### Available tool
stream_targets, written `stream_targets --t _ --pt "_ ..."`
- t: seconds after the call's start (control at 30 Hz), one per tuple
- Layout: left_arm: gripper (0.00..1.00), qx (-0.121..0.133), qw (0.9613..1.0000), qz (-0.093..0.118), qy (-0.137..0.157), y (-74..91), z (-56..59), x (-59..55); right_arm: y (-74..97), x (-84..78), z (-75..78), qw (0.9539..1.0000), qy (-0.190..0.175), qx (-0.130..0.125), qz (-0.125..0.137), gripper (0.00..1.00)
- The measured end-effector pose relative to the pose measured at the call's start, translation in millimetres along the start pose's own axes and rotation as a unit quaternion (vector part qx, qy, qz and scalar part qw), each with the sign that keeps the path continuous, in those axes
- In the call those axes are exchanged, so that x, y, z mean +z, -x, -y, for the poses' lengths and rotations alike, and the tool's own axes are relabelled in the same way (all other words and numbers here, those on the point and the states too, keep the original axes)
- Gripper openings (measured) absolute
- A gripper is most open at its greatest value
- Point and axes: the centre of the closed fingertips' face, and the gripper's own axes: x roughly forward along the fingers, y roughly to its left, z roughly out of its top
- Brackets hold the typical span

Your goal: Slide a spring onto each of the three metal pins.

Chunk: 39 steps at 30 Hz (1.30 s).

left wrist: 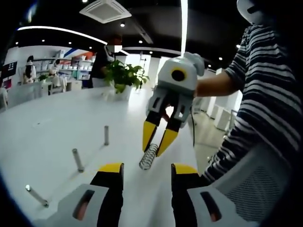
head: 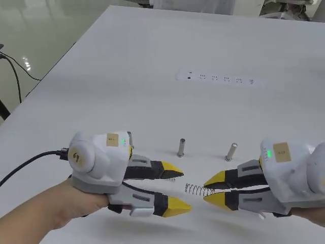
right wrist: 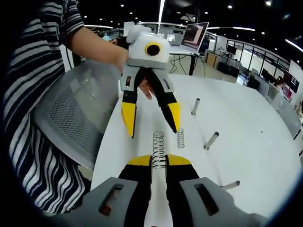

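Right gripper (head: 205,191) is clenched on one end of a spring (head: 194,189), and the coil sticks out from its yellow tips toward the left gripper (head: 185,188). The left gripper's jaws stand well apart with nothing held, and the spring's free end points into the gap between them. In the right gripper view a second spring (right wrist: 180,138) lies on the white table (right wrist: 246,123) near one tip of the left gripper. Beyond it stand three bare pins — a near pin (right wrist: 230,185), a middle pin (right wrist: 211,140) and a far pin (right wrist: 195,107).
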Motion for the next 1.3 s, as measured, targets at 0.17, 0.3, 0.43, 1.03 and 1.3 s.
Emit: stream_targets --t 0.17,0.3,0.43,1.03,1.3 --pt "0.28 -0.002 1.0000 0.006 0.003 -2.3 0.3 -1.1 0.8 5.8 -1.7 0.9999 0.001 0.001 0.010 0.08" --pt "0.23 -0.002 0.9996 0.024 0.014 -2.7 0.3 4.9 -0.4 7.2 -3.3 0.9999 0.005 0.005 0.011 0.08" --pt "0.18 -0.007 0.9996 0.024 0.010 -3.6 1.0 5.4 -2.4 9.0 -5.2 0.9998 0.009 0.008 0.013 0.08" --pt "0.03 -0.029 0.9992 0.027 -0.001 -4.1 8.1 6.9 -3.1 12.5 -4.1 0.9997 0.004 0.003 0.024 0.08" --pt "0.03 -0.040 0.9990 0.022 0.002 -6.5 10.6 4.6 -2.5 9.4 -5.3 0.9997 -0.007 0.006 0.023 0.09"
